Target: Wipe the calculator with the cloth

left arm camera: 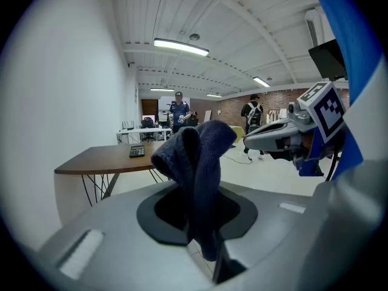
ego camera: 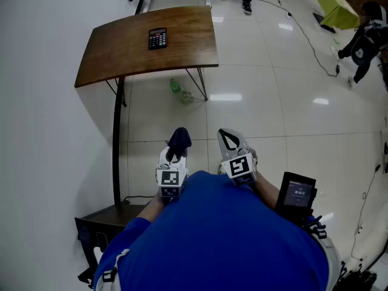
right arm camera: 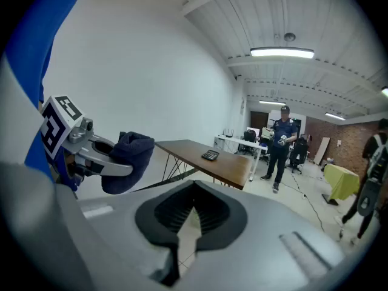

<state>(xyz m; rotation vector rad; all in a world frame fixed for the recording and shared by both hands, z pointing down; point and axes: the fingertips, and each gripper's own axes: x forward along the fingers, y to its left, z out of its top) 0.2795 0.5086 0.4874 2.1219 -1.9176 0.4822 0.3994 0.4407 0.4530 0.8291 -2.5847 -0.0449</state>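
Observation:
A black calculator [ego camera: 157,39] lies on the brown wooden table [ego camera: 121,53], well ahead of me across the floor. It shows small in the left gripper view [left arm camera: 137,151] and in the right gripper view [right arm camera: 210,155]. My left gripper [ego camera: 176,152] is held close to my chest and is shut on a dark blue cloth [ego camera: 180,139], which bunches up above the jaws [left arm camera: 197,156]. Beside it, my right gripper [ego camera: 230,139] is shut with nothing in it [right arm camera: 193,214]. Both grippers are far from the table.
A white wall runs along the left. A low dark stand [ego camera: 100,223] sits by my left side. Something green [ego camera: 180,91] lies on the floor under the table. Cables and a yellow-green object [ego camera: 334,6] are at the far right, and people stand beyond the table [right arm camera: 280,144].

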